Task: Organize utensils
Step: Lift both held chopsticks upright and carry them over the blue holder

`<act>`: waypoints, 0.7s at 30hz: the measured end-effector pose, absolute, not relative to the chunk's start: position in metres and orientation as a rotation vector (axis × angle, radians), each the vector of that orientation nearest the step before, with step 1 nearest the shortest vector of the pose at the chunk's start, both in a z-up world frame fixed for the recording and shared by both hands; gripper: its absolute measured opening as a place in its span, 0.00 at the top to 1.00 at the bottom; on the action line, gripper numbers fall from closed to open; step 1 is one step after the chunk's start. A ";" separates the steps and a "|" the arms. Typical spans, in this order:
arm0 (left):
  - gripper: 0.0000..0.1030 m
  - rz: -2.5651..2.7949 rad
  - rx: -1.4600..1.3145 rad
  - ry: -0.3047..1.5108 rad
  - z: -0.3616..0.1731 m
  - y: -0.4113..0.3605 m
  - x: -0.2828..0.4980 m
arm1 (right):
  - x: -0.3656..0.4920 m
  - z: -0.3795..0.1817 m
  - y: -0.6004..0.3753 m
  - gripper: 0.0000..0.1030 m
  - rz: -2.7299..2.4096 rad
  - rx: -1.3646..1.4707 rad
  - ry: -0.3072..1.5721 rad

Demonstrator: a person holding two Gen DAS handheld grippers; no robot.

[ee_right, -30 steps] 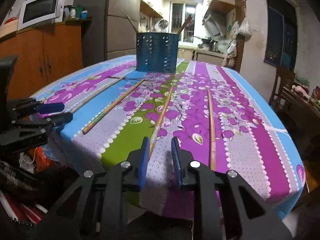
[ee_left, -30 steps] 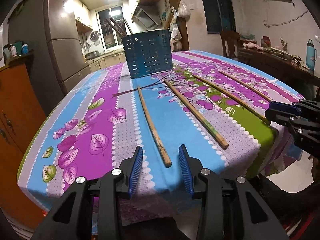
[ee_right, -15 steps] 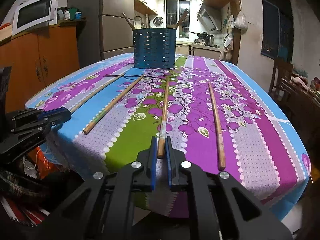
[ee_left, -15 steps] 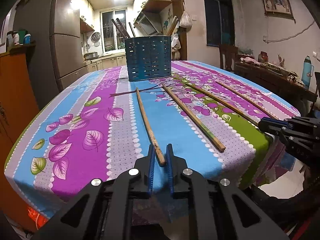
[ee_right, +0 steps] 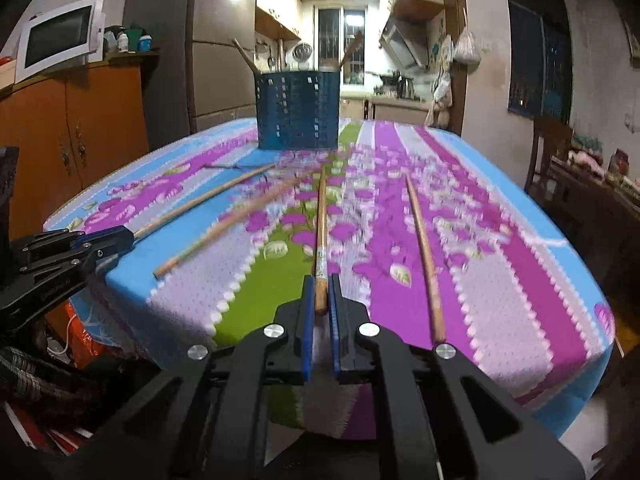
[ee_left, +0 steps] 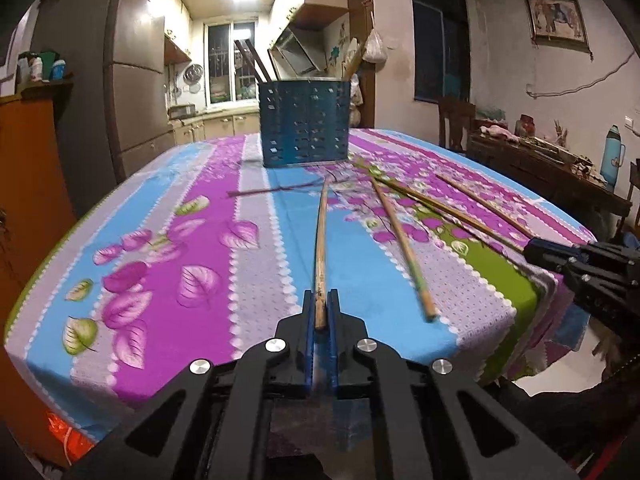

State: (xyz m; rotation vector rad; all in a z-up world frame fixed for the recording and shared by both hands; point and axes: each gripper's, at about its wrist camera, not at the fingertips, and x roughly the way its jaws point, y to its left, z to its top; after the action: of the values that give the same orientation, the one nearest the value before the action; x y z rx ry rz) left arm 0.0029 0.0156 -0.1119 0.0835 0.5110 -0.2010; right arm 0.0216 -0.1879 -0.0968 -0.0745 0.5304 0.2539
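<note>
4 long wooden chopsticks are showing over the desk (ee_left: pixel 200 240): 1 (ee_left: pixel 320 248) is sitting clamped in the left tool (ee_left: pixel 320 320), 1 (ee_right: pixel 321 240) in the right tool (ee_right: pixel 321 304), and 2 (ee_left: pixel 400 240) (ee_right: pixel 424 248) are lying loose. 1 blue perforated holder (ee_left: pixel 304 124) is standing at the far end, with several sticks poking out, number unclear.

Before me lies a striped floral tablecloth (ee_left: pixel 192 240). Left, my view takes in an orange cabinet (ee_right: pixel 80 128) bearing a microwave (ee_right: pixel 56 44); right, a blue thermos (ee_left: pixel 614 160).
</note>
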 end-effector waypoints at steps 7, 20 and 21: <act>0.93 -0.184 0.077 0.437 -0.083 0.028 -0.003 | 0.021 -0.063 -0.185 0.95 0.237 -0.149 0.403; 0.93 -0.195 0.163 0.344 -0.024 0.021 0.008 | 0.049 -0.002 -0.198 0.95 0.235 -0.171 0.285; 0.93 -0.200 0.173 0.346 -0.018 0.021 0.009 | 0.049 0.002 -0.197 0.95 0.236 -0.175 0.275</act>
State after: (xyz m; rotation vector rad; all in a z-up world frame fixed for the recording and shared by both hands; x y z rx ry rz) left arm 0.0089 0.0205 -0.0182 0.1727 0.3464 -0.1998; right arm 0.0486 -0.1972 0.0018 -0.1746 0.2750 0.2359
